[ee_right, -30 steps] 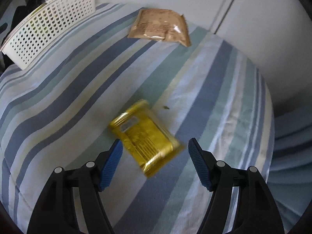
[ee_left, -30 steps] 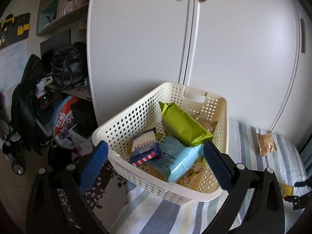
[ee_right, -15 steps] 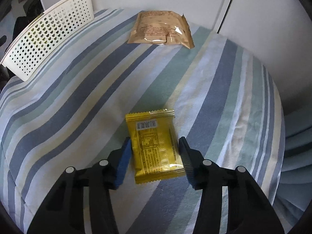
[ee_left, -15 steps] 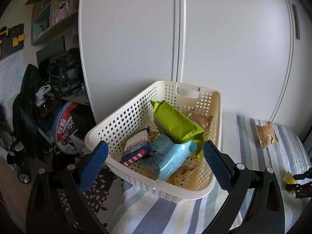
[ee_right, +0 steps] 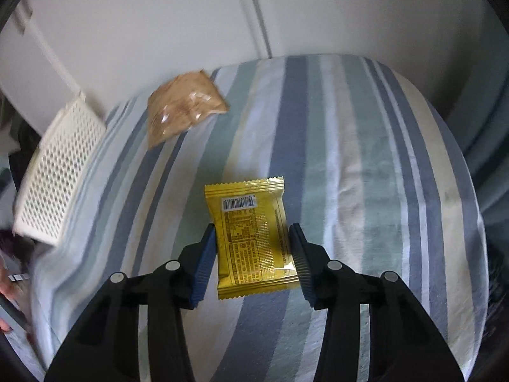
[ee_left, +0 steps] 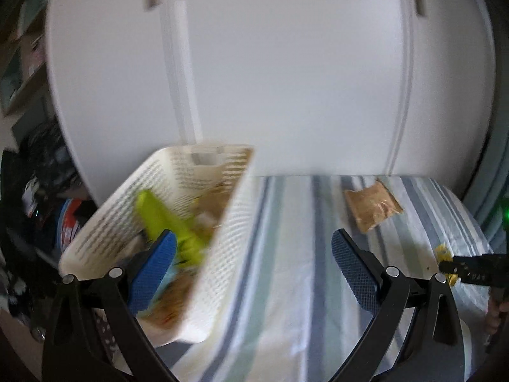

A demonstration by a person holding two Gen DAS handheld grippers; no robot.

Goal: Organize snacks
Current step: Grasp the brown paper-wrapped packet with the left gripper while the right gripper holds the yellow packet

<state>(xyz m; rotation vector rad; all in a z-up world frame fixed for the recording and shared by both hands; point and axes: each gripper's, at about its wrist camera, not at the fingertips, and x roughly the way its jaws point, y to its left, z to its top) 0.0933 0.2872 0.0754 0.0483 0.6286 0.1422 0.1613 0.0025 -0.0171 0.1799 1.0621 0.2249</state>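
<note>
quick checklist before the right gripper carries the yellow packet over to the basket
1. Right gripper shut on the yellow packet: ok, both pads press its side edges.
2. Packet clear of the striped sheet: cannot tell, the view is from above.
3. White basket has room: ok, the green pack and other snacks lie below the rim.
4. Left gripper out of the drop path: not ok, it is open with one finger over the basket.
5. Brown packet out of the way: cannot tell, it lies on the sheet between the gripper and the basket.
6. Left view sharp enough to guide by: not ok, blurred.
</note>
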